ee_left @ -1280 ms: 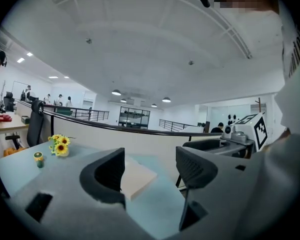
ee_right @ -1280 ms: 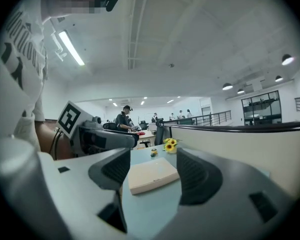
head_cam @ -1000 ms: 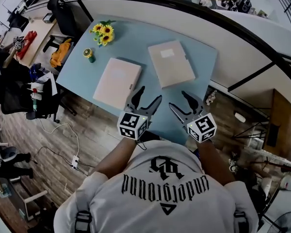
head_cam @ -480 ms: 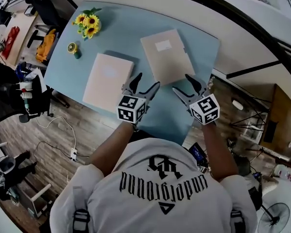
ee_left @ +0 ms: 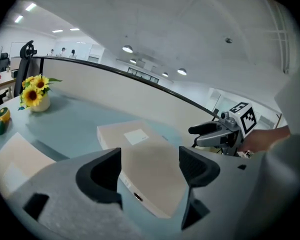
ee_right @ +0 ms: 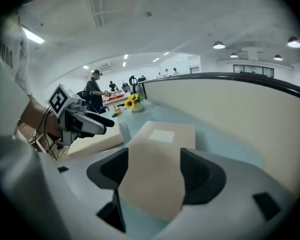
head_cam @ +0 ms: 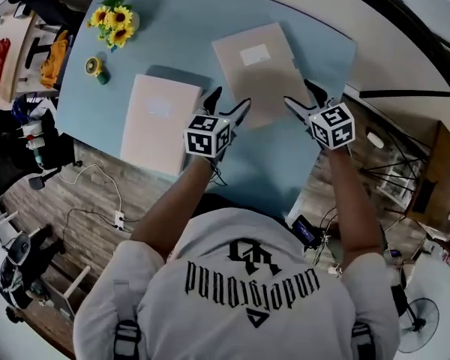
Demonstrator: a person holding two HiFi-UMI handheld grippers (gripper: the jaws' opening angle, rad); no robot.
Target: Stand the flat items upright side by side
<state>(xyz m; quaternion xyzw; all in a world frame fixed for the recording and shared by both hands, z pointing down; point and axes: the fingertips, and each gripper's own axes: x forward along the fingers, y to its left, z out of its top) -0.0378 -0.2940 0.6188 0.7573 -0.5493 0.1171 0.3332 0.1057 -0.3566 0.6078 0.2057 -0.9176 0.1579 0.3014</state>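
Two flat beige file boxes lie on the light blue table [head_cam: 172, 21]. The left box [head_cam: 159, 122] is plain, and the right box [head_cam: 259, 70] has a white label on top. My left gripper [head_cam: 227, 102] hovers at the labelled box's near left corner and my right gripper [head_cam: 306, 97] at its near right edge. Both sets of jaws are opening and no pad touches anything. In the left gripper view the labelled box [ee_left: 140, 169] shows through the gap of my left gripper [ee_left: 150, 166]. The right gripper view shows that box [ee_right: 157, 169] under my right gripper [ee_right: 152, 171].
A pot of sunflowers [head_cam: 114, 22] and a small yellow and green object [head_cam: 94, 67] stand at the table's far left corner. A curved partition wall [ee_left: 140, 99] runs behind the table. Chairs and cables [head_cam: 97, 193] are on the wooden floor to the left.
Both grippers have moved forward over the table, up to the near edge of the labelled box. Both boxes lie as before.
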